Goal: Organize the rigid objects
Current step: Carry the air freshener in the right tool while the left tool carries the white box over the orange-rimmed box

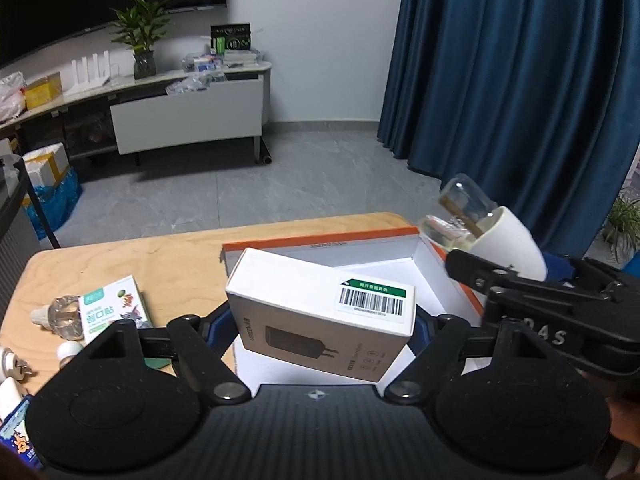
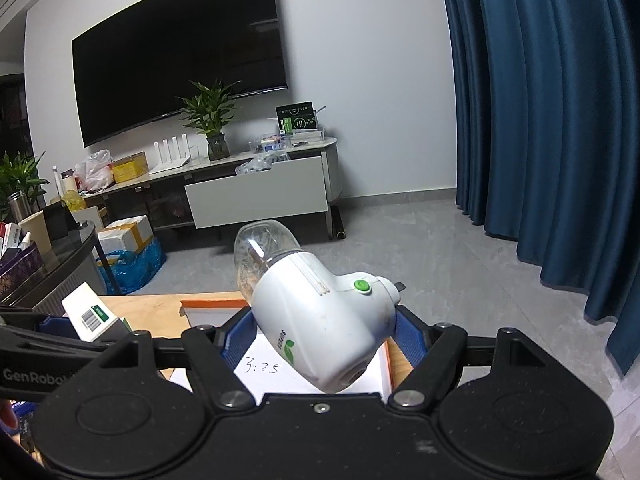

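Note:
My left gripper (image 1: 320,332) is shut on a white charger box (image 1: 320,316) with a barcode label, held over the open white and orange box (image 1: 424,262) on the wooden table (image 1: 160,256). My right gripper (image 2: 320,338) is shut on a white plug-in mosquito repeller (image 2: 324,320) with a clear bottle and a green button, held tilted above the same box (image 2: 208,306). The repeller also shows at the right of the left wrist view (image 1: 492,232), and the charger box at the left of the right wrist view (image 2: 86,310).
On the table's left lie a green plaster box (image 1: 116,308), a clear bottle (image 1: 64,316) and small white items (image 1: 12,364). Beyond are a TV cabinet (image 1: 184,116), a blue curtain (image 1: 520,80) and grey floor.

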`<state>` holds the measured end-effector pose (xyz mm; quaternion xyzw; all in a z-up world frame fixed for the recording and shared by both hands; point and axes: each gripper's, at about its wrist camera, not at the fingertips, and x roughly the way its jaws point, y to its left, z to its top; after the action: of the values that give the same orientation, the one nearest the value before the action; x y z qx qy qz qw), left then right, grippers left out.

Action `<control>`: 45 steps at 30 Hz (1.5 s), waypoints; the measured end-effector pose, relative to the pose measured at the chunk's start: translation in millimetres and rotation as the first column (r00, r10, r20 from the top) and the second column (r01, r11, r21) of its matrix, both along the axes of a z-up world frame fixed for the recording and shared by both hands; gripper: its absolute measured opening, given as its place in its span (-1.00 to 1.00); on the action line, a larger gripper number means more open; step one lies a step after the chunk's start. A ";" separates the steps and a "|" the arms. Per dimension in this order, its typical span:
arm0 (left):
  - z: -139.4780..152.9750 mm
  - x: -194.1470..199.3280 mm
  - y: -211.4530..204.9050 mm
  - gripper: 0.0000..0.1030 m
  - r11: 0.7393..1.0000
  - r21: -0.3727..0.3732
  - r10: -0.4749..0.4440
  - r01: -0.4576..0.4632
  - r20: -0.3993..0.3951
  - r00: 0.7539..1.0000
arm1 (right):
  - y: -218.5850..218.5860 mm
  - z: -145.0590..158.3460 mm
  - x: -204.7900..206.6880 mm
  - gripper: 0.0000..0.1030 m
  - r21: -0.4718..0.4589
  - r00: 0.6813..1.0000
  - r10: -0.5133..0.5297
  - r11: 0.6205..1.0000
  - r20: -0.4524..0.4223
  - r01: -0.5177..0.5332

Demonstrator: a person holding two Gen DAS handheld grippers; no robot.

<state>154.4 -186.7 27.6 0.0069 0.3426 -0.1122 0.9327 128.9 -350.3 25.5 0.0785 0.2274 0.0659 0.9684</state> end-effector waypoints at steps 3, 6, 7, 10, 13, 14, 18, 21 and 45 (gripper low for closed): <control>-1.3 6.1 0.3 0.60 1.000 0.003 -0.005 0.005 -0.023 1.000 | 1.9 -0.9 3.1 0.70 -0.008 1.000 -0.004 1.000 -0.006 0.004; -2.8 10.5 1.5 0.60 1.000 0.015 -0.001 0.001 -0.010 1.000 | 1.5 -1.8 5.3 0.70 -0.006 1.000 0.005 1.000 -0.006 -0.005; -4.3 12.1 2.0 0.60 1.000 0.011 0.001 -0.001 -0.012 1.000 | 1.8 -2.0 6.6 0.70 -0.010 1.000 0.005 1.000 -0.008 -0.005; -8.6 14.5 3.3 0.60 1.000 0.007 0.009 -0.009 -0.007 1.000 | -0.1 -5.5 7.9 0.70 -0.018 1.000 0.009 1.000 -0.013 -0.009; -13.5 17.0 5.1 0.60 1.000 0.004 0.019 -0.019 -0.011 1.000 | 1.3 -4.8 11.1 0.70 -0.029 1.000 0.013 1.000 -0.012 -0.013; -15.0 18.3 6.5 0.60 1.000 -0.002 0.029 -0.029 -0.016 0.999 | 1.8 -4.6 12.7 0.70 -0.030 1.000 0.018 0.999 -0.014 -0.018; -18.4 21.2 7.9 0.60 0.999 -0.004 0.042 -0.042 -0.020 0.999 | 6.0 -6.4 20.3 0.70 -0.047 0.999 0.041 0.998 -0.029 -0.042; -20.2 22.2 9.3 0.60 0.999 -0.015 0.047 -0.047 -0.023 0.999 | 7.9 -6.2 25.1 0.70 -0.058 0.998 0.051 0.997 -0.033 -0.053; -27.4 10.5 0.2 0.60 0.999 0.019 0.045 -0.045 -0.020 0.999 | 13.5 -7.4 37.9 0.70 -0.110 0.994 0.081 0.990 -0.069 -0.089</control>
<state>164.9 -186.5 0.2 0.0065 0.3534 -0.0883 0.9313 166.8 -336.8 18.1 0.0161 0.2648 0.0916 0.9598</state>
